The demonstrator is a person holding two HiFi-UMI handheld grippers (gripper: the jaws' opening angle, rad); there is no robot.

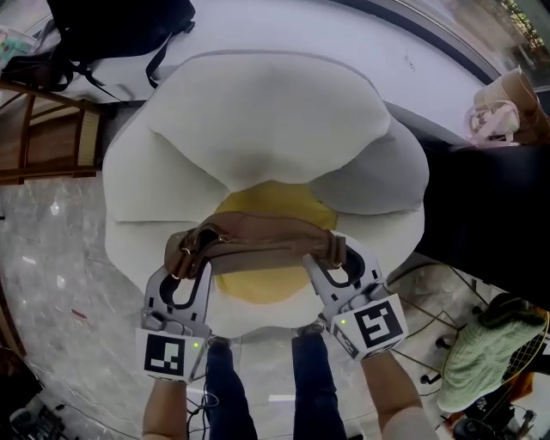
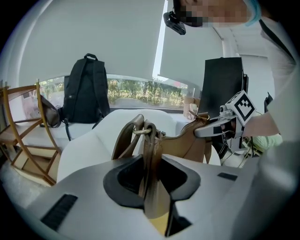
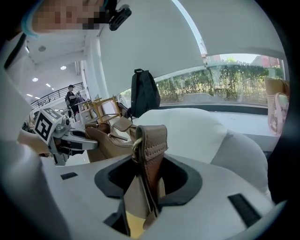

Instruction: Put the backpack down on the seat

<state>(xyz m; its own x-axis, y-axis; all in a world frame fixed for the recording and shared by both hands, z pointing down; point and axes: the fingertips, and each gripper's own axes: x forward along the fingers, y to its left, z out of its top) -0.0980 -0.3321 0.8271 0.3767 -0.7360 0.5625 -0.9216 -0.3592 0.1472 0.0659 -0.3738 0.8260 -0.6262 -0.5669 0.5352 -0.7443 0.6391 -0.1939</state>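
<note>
A brown leather bag (image 1: 258, 247) hangs stretched over the yellow centre (image 1: 273, 199) of a white flower-shaped seat (image 1: 275, 120). Whether it touches the cushion I cannot tell. My left gripper (image 1: 186, 265) is shut on the bag's left end, where the strap and brass ring (image 2: 148, 133) rise between the jaws of the left gripper (image 2: 151, 161). My right gripper (image 1: 329, 260) is shut on the right end, with the stitched strap tab (image 3: 152, 136) clamped in the right gripper (image 3: 149, 164). A black backpack (image 1: 120, 26) stands on the ledge behind the seat.
A wooden chair (image 1: 43, 129) stands at the far left on the marble floor. A dark table (image 1: 485, 206) and a woven basket bag (image 1: 507, 103) are at the right. A green cloth on a wire rack (image 1: 485, 352) lies near right. The person's legs (image 1: 258, 387) stand against the seat's front.
</note>
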